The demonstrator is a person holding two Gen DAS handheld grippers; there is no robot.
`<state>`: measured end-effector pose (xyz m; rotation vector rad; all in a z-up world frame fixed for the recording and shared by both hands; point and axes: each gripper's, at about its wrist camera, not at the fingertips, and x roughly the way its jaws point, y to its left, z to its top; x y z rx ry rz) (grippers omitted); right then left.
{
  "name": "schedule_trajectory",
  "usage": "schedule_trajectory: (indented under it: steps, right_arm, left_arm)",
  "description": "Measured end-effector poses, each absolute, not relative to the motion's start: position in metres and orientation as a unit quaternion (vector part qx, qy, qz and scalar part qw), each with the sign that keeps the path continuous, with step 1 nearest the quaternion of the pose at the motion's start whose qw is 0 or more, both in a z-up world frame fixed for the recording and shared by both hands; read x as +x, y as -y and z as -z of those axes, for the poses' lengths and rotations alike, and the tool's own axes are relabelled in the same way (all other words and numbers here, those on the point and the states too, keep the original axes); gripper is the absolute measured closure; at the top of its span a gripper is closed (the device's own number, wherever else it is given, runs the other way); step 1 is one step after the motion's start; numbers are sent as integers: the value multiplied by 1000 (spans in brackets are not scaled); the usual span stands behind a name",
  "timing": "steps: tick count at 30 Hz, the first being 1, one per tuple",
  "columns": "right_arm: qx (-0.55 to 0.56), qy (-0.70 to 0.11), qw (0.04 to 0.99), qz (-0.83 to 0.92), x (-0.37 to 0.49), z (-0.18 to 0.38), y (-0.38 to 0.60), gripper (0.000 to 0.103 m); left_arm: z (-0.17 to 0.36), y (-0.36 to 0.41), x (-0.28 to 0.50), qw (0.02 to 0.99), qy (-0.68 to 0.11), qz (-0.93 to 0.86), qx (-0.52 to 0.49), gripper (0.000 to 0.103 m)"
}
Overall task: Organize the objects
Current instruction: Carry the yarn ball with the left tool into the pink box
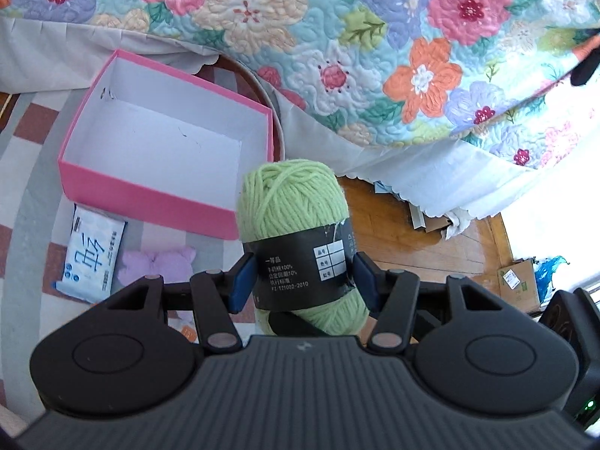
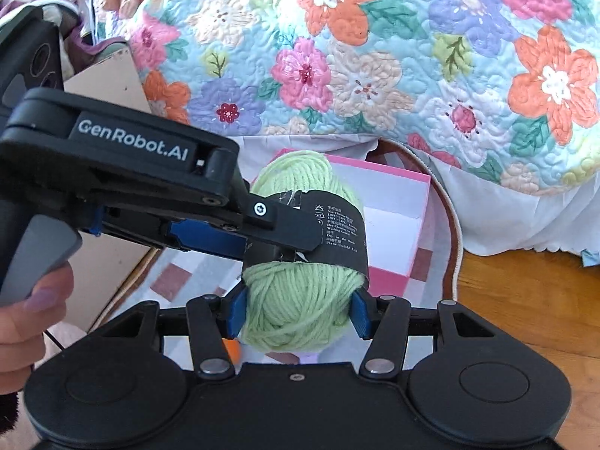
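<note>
- Bedroom floor: wooden boards (image 1: 423, 247), checked rug (image 1: 30, 142) in grey, white and brown, bed edge draped with floral quilt (image 1: 337, 37) and white scalloped skirt (image 1: 431, 176).
- Pink box (image 1: 150, 195) on rug, open top, white inside, nothing seen in it; in right wrist view partly hidden behind yarn (image 2: 390, 221).
- Green yarn skein (image 1: 292, 202) with black paper band (image 1: 303, 266), held off the floor, in front of the box's near corner, over rug edge and boards.
- Left gripper (image 1: 303, 281) clamped on the banded middle of skein, blue pads (image 1: 240, 281) pressing both sides of the band.
- Same skein in right wrist view (image 2: 300, 311); right gripper (image 2: 296, 315) clamped on its bare green end, blue pads (image 2: 236, 315) dug into the wool.
- Left gripper seen from the side in right wrist view, "GenRobot.AI" on its body, one finger lying across the band (image 2: 337, 228).
- Hand (image 2: 26, 322) on the left gripper's grey handle, lower left of right wrist view.
- Blue-white tissue pack (image 1: 92, 255) on rug just below the box; lilac fabric item (image 1: 157, 262) beside it, partly behind gripper.
- Cardboard box (image 1: 519, 281) and paper scraps on boards at far right, well apart from skein.
- Brown cardboard sheet (image 2: 105, 75) leaning at left in right wrist view.
</note>
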<state>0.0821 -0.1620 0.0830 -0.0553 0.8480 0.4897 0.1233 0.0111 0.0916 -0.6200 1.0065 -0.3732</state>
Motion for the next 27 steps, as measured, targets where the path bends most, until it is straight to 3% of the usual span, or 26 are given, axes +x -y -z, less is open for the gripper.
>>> schedule_trajectory:
  steps: [10,20,27]
  right_arm:
    - [-15,-471,858,-205,186,-83,160,44]
    - [88,-467,862,-176,271,21,175,44]
    - [60,-480,865,-131,303,60,162,47]
  left_arm:
    - [-76,-19,219,805,-472,200,-298,48]
    - [15,-12,324,801,-506,185,-260,48]
    - [70,-16,365,783,-522,193,-276,49]
